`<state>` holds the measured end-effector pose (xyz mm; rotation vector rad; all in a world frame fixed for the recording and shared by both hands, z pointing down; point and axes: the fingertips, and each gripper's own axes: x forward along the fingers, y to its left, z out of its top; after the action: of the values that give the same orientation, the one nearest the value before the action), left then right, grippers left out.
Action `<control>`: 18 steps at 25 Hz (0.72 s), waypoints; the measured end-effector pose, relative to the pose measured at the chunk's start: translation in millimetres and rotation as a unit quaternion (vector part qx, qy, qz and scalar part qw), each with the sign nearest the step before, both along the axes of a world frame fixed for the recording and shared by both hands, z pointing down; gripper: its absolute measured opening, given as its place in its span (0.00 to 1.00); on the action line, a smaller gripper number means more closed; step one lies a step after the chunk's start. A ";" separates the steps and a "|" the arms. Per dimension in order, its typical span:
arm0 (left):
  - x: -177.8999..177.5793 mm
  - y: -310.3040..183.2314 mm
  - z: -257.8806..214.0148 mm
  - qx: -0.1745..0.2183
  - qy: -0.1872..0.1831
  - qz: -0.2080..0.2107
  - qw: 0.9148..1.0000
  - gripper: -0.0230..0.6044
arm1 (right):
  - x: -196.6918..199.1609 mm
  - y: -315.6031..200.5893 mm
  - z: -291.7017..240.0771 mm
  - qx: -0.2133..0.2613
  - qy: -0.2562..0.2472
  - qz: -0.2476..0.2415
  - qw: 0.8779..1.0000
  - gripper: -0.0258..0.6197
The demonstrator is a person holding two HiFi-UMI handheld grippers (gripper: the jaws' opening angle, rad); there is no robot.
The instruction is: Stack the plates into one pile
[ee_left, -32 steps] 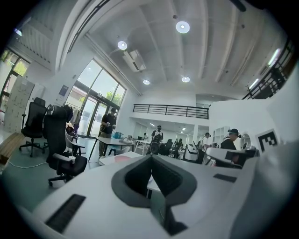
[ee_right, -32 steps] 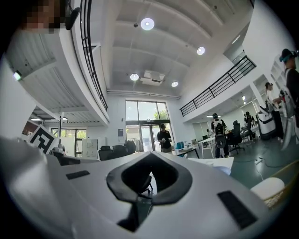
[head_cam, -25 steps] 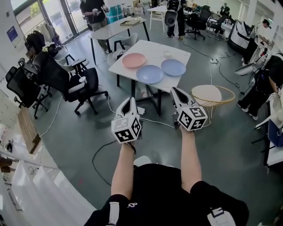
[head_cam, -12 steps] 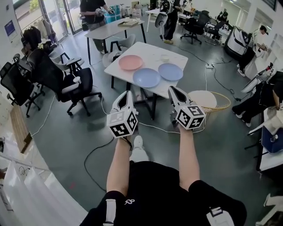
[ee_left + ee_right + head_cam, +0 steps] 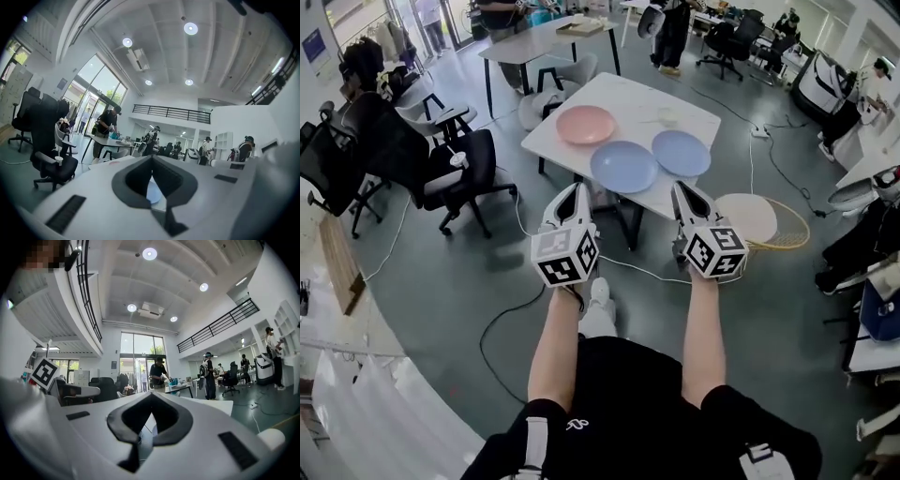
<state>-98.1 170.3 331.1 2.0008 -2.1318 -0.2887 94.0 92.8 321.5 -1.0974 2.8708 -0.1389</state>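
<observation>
Three plates lie side by side on a white table [image 5: 675, 97] ahead of me: a pink plate [image 5: 586, 125] at the left, a blue plate [image 5: 624, 167] nearest me and a second blue plate [image 5: 682, 153] at the right. My left gripper [image 5: 577, 190] and right gripper [image 5: 682, 189] are held up short of the table's near edge, both shut and empty. In the left gripper view a sliver of blue plate [image 5: 152, 192] shows past the shut jaws of the left gripper [image 5: 152, 159]. The right gripper view looks over the shut right gripper [image 5: 151, 395] at the table [image 5: 220, 406].
Black office chairs [image 5: 441, 173] stand left of the table, and cables [image 5: 628, 267] trail over the grey floor beneath my grippers. A round wicker basket [image 5: 759, 220] lies on the floor to the right. People stand at desks [image 5: 544, 37] farther back.
The table with its plates has drawn slightly closer and lower in the head view as I walk toward it. Both grippers stay shut and side by side.
</observation>
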 end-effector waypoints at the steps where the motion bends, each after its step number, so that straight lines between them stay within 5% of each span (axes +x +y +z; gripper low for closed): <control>1: -4.4 -12.9 1.5 -0.002 -0.003 -0.002 1.000 0.06 | -3.4 -12.7 2.2 0.002 0.009 0.002 1.000 0.05; 18: -96.9 -186.4 68.8 -0.102 -0.018 0.004 0.995 0.06 | -100.9 -184.0 79.2 -0.105 0.059 0.015 0.993 0.05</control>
<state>-195.1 -16.2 400.0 1.9111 -2.0804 -0.0309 -6.8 -91.2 400.8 -1.2230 2.9975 -0.3957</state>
